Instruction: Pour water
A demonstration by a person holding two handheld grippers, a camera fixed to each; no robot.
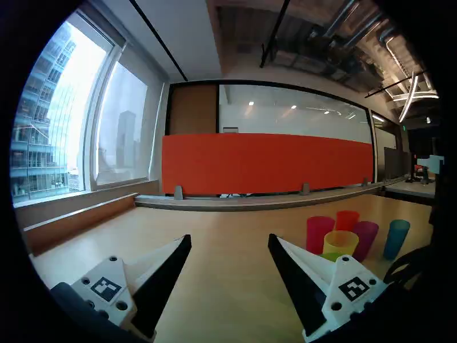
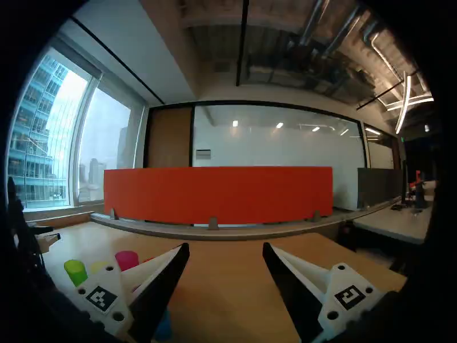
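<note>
Wood-grain tabletop (image 1: 228, 223) is carrying a cluster of plastic cups (image 1: 340, 240), standing upright with mouths facing up, well short of the far edge where the orange divider (image 1: 268, 163) is running. The left gripper (image 1: 228, 246) is hovering low over the tabletop with its jaws spread wide, gripping nothing and touching nothing; the cluster is lying off its right side, partly hidden behind its right finger (image 1: 320, 274). The right gripper (image 2: 225, 254) is hanging wide open and empty; here the cups are lying off its left side, with a green cup (image 2: 74, 271) and a pink cup (image 2: 127, 260) peeking past its left finger (image 2: 137, 274). The cluster is sitting between the two tools. A teal cup (image 1: 396, 237) is standing at the side of the cluster facing the right gripper, so that hand is probably the nearer one to it. Whether any cup is holding water cannot be told. Either tool is going to need an inward swing before closing
</note>
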